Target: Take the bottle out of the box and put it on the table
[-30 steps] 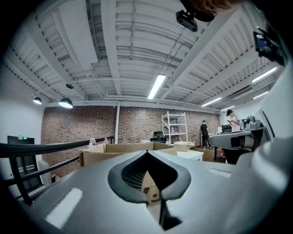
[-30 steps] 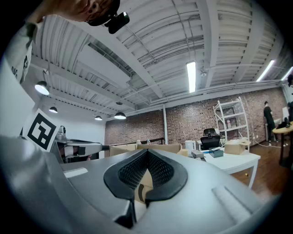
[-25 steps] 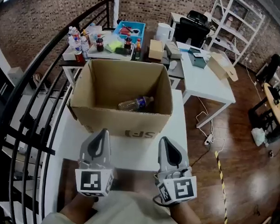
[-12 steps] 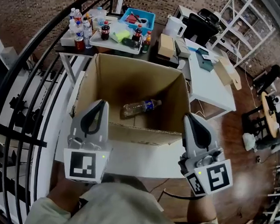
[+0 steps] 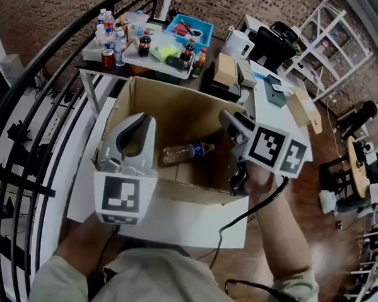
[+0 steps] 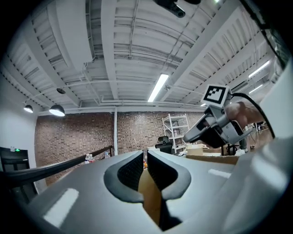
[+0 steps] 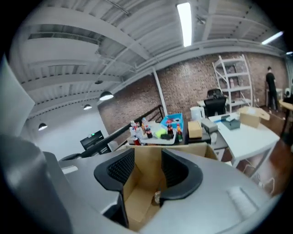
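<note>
An open cardboard box (image 5: 174, 192) stands on a white table (image 5: 195, 218). A clear plastic bottle (image 5: 188, 151) with a blue label lies on its side on the box floor. My left gripper (image 5: 142, 118) hovers over the box's front left corner, its jaws drawn to a thin slit with nothing in them (image 6: 145, 157). My right gripper (image 5: 226, 115) is above the box's right side, pointing left and down into it. Its jaws have just been opening and are empty (image 7: 147, 157). Between them I see the box floor and the bottle (image 7: 157, 197).
Behind the box a dark table carries a tray of drink bottles (image 5: 150, 50) and a blue bin (image 5: 190, 31). A black railing (image 5: 33, 107) runs along the left. A white desk (image 5: 279, 114) and shelving (image 5: 334, 35) stand to the right. A cable (image 5: 252, 210) hangs from the right gripper.
Both grippers moved forward from the table's near edge to the box. The right one swung over the box's right side, turned left and parted its jaws. The left one stayed closed.
</note>
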Motion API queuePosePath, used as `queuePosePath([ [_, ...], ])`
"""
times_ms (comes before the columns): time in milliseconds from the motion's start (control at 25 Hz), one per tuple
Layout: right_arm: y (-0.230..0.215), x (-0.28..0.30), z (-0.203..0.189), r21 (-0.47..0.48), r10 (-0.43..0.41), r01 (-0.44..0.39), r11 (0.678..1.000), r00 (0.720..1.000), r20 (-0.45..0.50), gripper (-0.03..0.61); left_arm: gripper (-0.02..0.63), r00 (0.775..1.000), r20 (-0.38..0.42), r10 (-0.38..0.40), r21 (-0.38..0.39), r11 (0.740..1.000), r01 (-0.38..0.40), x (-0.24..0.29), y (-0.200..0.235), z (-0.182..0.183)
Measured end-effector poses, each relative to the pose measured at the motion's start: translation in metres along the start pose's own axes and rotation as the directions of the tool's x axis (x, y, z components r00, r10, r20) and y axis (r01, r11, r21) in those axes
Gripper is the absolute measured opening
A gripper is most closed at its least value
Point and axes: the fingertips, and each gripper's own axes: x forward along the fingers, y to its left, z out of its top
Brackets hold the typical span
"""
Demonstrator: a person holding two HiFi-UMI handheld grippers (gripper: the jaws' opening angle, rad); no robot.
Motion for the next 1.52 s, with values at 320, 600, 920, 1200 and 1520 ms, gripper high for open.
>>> queuePosePath([
  [320,-0.079,0.097,-0.074,0.342,-0.171,0.27,0.9,0.941,-0.292,0.303,0.011,0.998,-0.063,0.017,0.032,0.999,-0.015,0.022,0.015,-0.009],
  [600,-0.106,0.14,-0.135,0.42,-0.233,0.427,0.801,0.868,-0.439,0.302,0.011,0.996,-0.084,-0.007,0.008,1.0,0.008,0.028,0.018,-0.021],
  [920,-0.155,0.159,-0.213,0.426,-0.272,0.605,0.673,0.737,-0.618,0.298,0.011,0.991,-0.12,-0.052,0.01,0.999,0.054,0.058,0.009,-0.025],
  [1200,-0.181,0.176,-0.258,0.443,-0.241,0.657,0.61,0.686,-0.686,0.296,0.011,0.978,-0.178,-0.108,0.004,0.994,0.11,0.08,-0.003,-0.036],
  [1520,-0.195,0.18,-0.283,0.411,-0.289,0.709,0.574,0.644,-0.708,0.296,0.011,0.969,-0.223,-0.106,-0.021,0.994,0.104,0.082,0.001,-0.059],
])
